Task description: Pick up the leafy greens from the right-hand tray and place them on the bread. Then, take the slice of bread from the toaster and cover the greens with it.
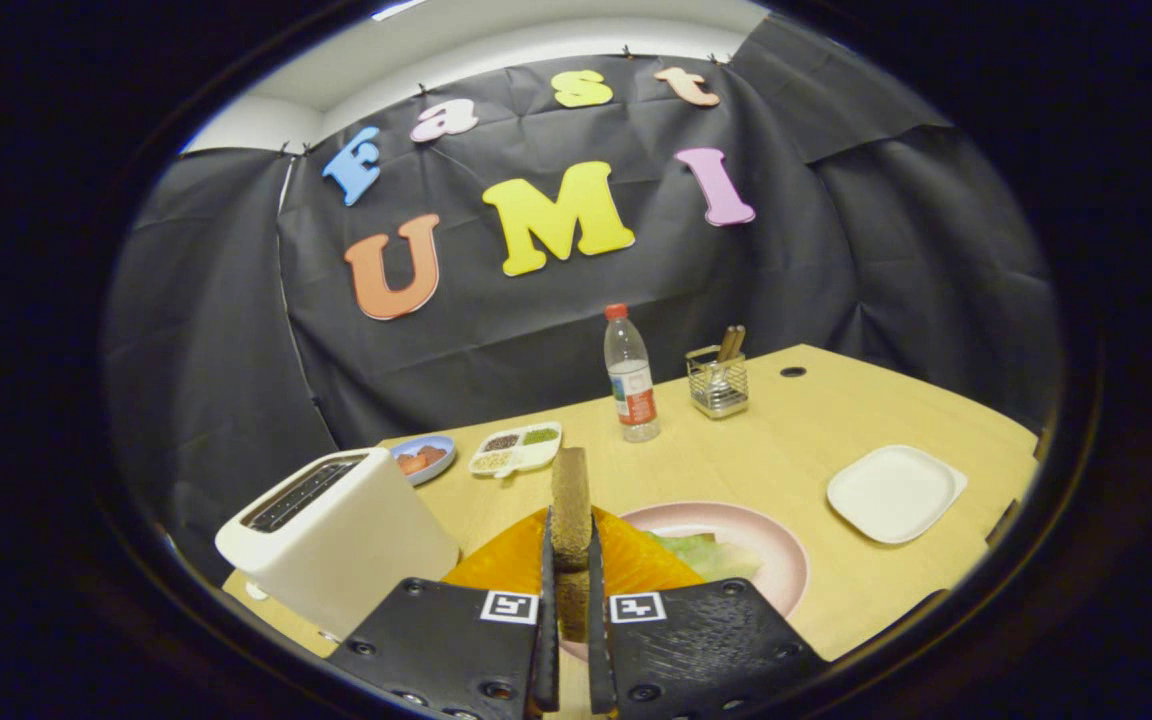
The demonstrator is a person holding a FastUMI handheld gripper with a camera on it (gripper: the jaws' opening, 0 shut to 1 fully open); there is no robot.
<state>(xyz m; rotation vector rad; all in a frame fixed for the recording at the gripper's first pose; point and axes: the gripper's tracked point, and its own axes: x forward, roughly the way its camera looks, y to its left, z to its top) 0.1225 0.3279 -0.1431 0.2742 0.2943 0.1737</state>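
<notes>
My gripper (570, 560) is shut on a slice of brown bread (570, 500), held on edge and upright between both fingers, above the table. Just beyond and below the fingers lies a pink plate (781, 560) carrying an orange base slice (501, 560) with pale leafy greens (701, 550) on it. The white toaster (336, 535) stands to the left of the fingers, its slots showing dark. A white square tray (894, 492) sits bare to the right on the wooden table (836, 400).
Farther back stand a plastic bottle (630, 375) with a red cap, a wire holder (718, 383) with utensils, a white divided dish (516, 447) of seeds and a small blue plate (423, 458) of reddish food. The table's edge runs close on the right.
</notes>
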